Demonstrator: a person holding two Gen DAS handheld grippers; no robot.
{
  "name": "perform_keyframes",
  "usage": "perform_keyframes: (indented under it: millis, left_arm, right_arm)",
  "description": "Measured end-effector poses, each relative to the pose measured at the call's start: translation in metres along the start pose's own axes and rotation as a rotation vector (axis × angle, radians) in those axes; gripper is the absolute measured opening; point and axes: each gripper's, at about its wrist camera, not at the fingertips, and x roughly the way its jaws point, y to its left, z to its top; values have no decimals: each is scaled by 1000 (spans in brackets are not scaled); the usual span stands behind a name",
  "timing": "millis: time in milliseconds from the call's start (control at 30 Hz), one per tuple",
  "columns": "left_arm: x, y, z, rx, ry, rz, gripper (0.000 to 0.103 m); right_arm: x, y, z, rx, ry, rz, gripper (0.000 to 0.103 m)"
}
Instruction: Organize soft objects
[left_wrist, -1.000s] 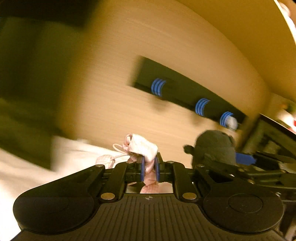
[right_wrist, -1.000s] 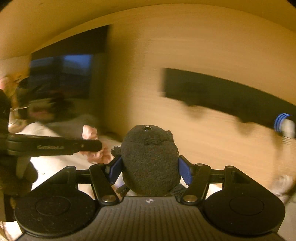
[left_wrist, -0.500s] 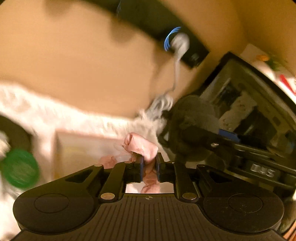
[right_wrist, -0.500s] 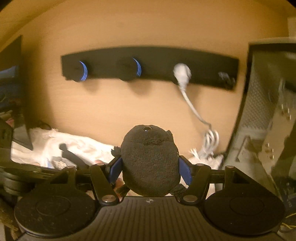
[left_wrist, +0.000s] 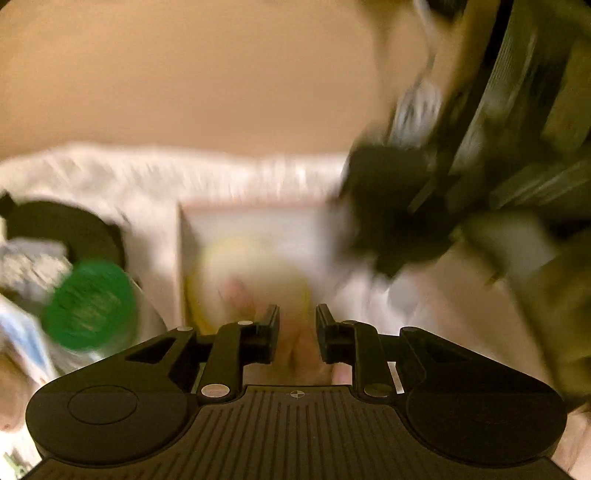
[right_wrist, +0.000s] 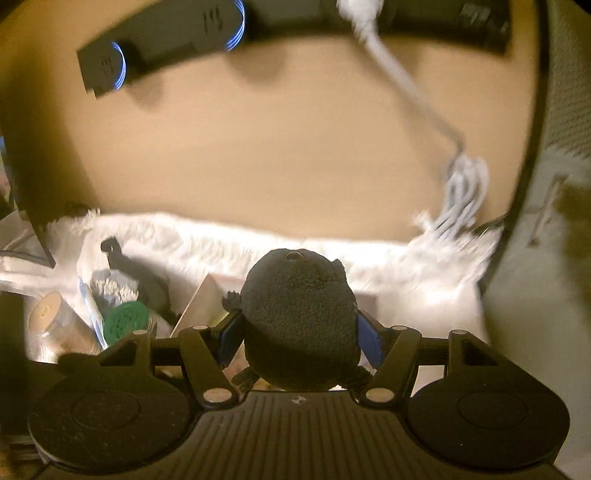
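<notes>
My left gripper (left_wrist: 295, 325) is open over a pale open box (left_wrist: 255, 236). A blurred pink soft toy (left_wrist: 240, 291) lies in the box just beyond and below the jaws, free of them. My right gripper (right_wrist: 301, 332) is shut on a round black plush toy (right_wrist: 299, 321) and holds it above the same box (right_wrist: 203, 299). In the left wrist view the black plush (left_wrist: 391, 206) and the right gripper show blurred at the upper right.
A green-lidded jar (left_wrist: 88, 302), also in the right wrist view (right_wrist: 125, 321), stands left of the box beside a tan shaker (right_wrist: 48, 317). A white fluffy cloth (right_wrist: 258, 243) covers the surface. A black power strip (right_wrist: 166, 33) with a white cable (right_wrist: 461, 184) is on the wooden wall.
My left gripper has opened and let go of the pink toy, which now lies in the box. Both grippers have tilted down toward the box. The right still holds the black plush.
</notes>
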Motion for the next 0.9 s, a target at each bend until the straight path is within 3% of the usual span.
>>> perform_keyframes:
  millis: [133,233,367,500,733,900]
  left_arm:
    - [-39,26,-6,-100,-107,9,24]
    - [-57,43,-12,-181,-122,-41,24]
    - [-79,52,-17,-217,-119,-32,23]
    - [-103,70,-27,-233,-134,15,23]
    - [-154,116,-62,-288,-183,156,23]
    - [-175,162,-96,-408,-194,252,23]
  right_arm:
    - [41,8,-9,8,110,5,65]
    - [67,11,-21,19,202,-6,65]
    - [78,16,-29,10,215,-58,69]
    - [63,18,-27,36,191,-43,70]
    - [-2,48,-29,-77,-46,-94,75]
    - [-29,83,-41,-134,-116,-28,78]
